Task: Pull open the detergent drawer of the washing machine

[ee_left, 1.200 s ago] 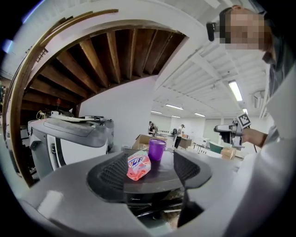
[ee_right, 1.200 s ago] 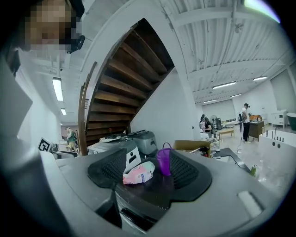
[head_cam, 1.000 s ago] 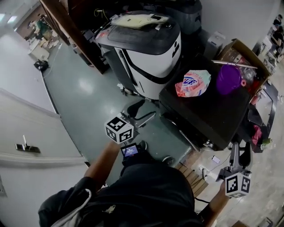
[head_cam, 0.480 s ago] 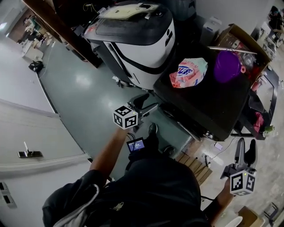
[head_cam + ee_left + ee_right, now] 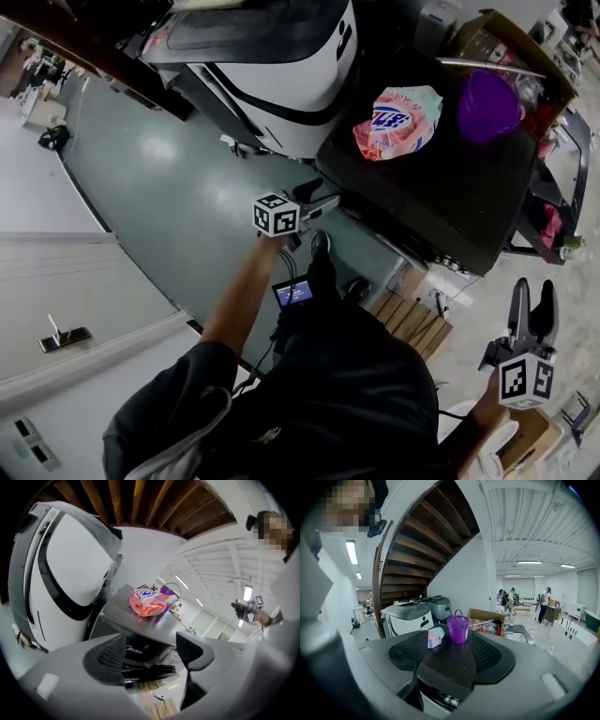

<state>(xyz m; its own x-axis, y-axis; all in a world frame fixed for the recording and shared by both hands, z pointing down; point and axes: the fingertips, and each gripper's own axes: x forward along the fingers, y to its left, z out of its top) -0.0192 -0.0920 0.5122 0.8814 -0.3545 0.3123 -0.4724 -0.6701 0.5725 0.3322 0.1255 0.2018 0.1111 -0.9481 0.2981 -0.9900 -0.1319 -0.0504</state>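
1. Glossy green floor point(image 5: 169, 187) spreads from 9 to 12 o'clock.
2. Black-topped washing machine point(image 5: 441, 197) stands at 1 o'clock; its detergent drawer cannot be made out.
3. Left tongs point(image 5: 317, 197) gape empty at its front.
4. Right tongs point(image 5: 532, 292), at 4 o'clock, are parted and empty.

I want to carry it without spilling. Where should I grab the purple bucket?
Probably by the handle, from above: it stands up in a thin arch over the bucket, easy to close jaws on, while the round wall looks wide.

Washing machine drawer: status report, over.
Left gripper open, empty, facing washing machine front. Right gripper open, off to the side. Nothing gripped yet. No obstruction seen.
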